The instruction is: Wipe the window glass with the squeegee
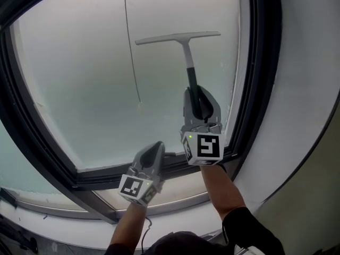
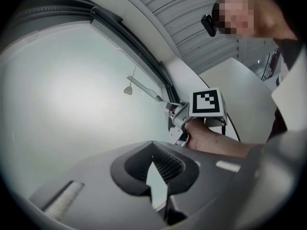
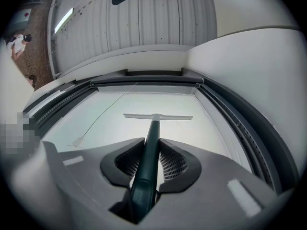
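- Right tongs (image 3: 152, 150) are clamped on the dark handle of the squeegee (image 1: 187, 57). The left tongs (image 2: 154, 162) are closed on nothing and hang low by the window frame (image 1: 101, 175).
- Squeegee blade lies against the window glass (image 1: 85, 78), high in the pane's right half.
- Progress: wiping appears under way. No water or streaks show, so the wiped share cannot be judged.

Window glass (image 1: 69, 89): bare pane, open from 7 to 10 o'clock of the squeegee (image 1: 186, 54).
Obstacles: hanging cord (image 1: 131, 52), 9 o'clock, just beside the blade end; dark frame (image 1: 263, 62), 3 o'clock, near.
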`<move>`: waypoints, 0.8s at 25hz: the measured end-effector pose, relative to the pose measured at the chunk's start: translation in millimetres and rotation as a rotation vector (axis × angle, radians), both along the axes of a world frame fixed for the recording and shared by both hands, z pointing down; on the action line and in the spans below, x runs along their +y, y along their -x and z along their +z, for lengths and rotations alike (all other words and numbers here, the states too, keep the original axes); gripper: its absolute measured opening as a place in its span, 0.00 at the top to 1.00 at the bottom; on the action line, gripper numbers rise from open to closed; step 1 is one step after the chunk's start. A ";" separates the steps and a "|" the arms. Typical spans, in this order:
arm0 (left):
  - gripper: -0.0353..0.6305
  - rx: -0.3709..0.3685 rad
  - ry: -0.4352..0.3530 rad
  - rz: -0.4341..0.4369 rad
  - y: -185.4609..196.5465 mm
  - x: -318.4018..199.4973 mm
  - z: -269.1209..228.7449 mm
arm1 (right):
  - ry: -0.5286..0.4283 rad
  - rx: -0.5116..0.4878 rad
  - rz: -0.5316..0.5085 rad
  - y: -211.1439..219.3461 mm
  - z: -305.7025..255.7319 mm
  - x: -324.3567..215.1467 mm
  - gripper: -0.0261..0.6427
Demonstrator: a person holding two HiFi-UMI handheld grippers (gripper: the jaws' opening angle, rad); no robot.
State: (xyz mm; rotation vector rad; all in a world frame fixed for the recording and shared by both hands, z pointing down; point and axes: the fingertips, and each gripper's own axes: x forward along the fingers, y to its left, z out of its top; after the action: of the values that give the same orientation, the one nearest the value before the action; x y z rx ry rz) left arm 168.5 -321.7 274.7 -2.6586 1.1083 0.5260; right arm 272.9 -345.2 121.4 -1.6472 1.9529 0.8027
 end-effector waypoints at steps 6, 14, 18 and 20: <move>0.95 0.006 -0.008 0.012 -4.4 1.9 -1.0 | 0.025 0.007 0.015 -0.8 21.3 3.2 0.82; 0.95 0.044 0.025 0.035 -6.3 6.5 6.5 | 0.076 0.006 0.016 -5.8 50.7 7.6 0.82; 0.95 0.039 0.030 0.030 -6.0 10.4 11.8 | 0.095 -0.002 0.014 -6.4 63.9 9.4 0.82; 0.95 0.031 0.036 0.023 -5.4 11.7 15.6 | 0.099 -0.005 0.011 -6.1 68.8 10.3 0.82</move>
State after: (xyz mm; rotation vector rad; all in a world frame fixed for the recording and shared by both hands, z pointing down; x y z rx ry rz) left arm 173.9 -310.0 290.3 -2.7056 1.1069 0.5584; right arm 279.0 -334.9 190.2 -1.7164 2.0110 0.7148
